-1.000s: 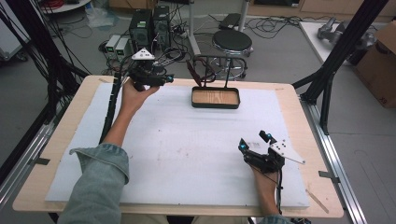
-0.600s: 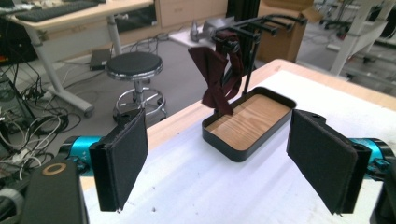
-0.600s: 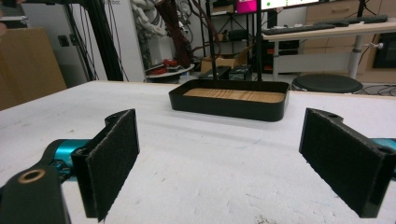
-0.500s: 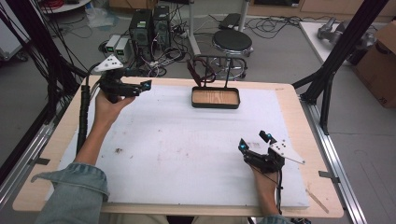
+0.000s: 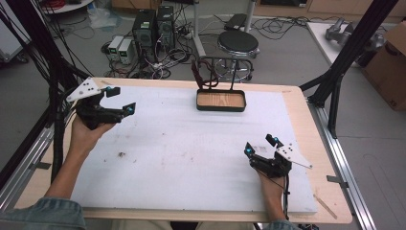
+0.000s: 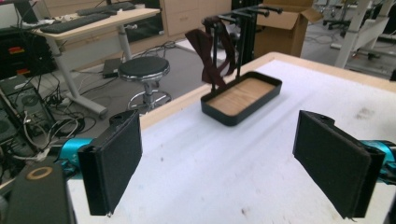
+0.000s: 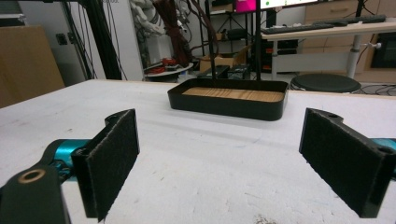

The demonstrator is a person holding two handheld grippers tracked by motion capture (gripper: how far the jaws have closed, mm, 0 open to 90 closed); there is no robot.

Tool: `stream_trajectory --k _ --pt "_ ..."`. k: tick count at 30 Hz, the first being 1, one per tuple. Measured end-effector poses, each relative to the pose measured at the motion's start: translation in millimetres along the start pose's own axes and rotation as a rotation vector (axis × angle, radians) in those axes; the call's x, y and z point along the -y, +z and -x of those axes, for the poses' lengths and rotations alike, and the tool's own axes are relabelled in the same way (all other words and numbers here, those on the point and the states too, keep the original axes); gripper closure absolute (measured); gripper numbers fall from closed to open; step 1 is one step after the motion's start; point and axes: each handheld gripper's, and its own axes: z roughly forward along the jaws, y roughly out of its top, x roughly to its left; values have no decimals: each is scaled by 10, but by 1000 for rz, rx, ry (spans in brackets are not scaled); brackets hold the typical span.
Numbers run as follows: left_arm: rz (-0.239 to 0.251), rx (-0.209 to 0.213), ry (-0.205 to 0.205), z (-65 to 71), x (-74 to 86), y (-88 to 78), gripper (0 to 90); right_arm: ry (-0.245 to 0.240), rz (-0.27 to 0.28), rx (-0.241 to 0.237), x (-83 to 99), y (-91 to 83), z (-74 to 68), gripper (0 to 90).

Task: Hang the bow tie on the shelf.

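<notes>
Two grippers on the table here, both with nothing in them. Left gripper (image 5: 119, 101) is up near the far left corner of the white mat (image 5: 182, 158), held in a hand (image 5: 88, 136) a bit above the surface as far as I can tell, and its jaws are spread wide. In the left gripper view you get both black pads (image 6: 114, 165) well apart with bare mat between them, pointing across at the tray.

Right gripper (image 5: 261, 146) sits near the front right part of the mat, low down, looks like it's resting on it or just over it. Jaws wide open too, pads (image 7: 109, 161) far apart in its own view, nothing between them.

Closest thing to either one is the black tray (image 5: 221, 101) with the wooden bottom, sitting at the far edge of the mat about in the middle. It has a black stand (image 5: 218, 72) rising from its back, with something dark red (image 5: 197, 74) hanging off it, looks like a strap or ribbon, can't say for sure. Tray is well apart from both grippers. Round black stool (image 5: 238, 42) sits on the floor just beyond the table (image 5: 306, 110).
</notes>
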Motion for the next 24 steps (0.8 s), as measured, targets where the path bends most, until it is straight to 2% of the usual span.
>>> stream_trajectory --k 1,2,3,5,10,13,15,18,21,24 --pt "0 0 0 0 0 0 151 -1 0 1 0 0 -1 113" --pt "-5 -5 19 50 59 -84 149 0 0 1 0 1 -1 113" --pt "-5 -5 19 50 59 -84 146 0 0 1 0 1 -1 113" --pt "-3 -18 36 102 157 -201 141 1 -1 3 0 1 0 113" --pt "-3 -38 34 142 285 -341 141 -6 -1 4 1 4 3 113" --pt "-12 -57 19 165 429 -427 141 -7 -1 4 1 5 3 113" --pt "-16 -62 16 169 468 -439 141 -9 -1 5 2 6 5 113" --pt "-37 -88 2 186 642 -465 141 -10 -2 3 1 6 2 113" --pt "-48 -101 1 196 711 -473 141 -11 -2 3 1 6 1 113" --pt "-63 -113 -17 226 861 -477 141 -5 -6 2 1 5 -4 113"
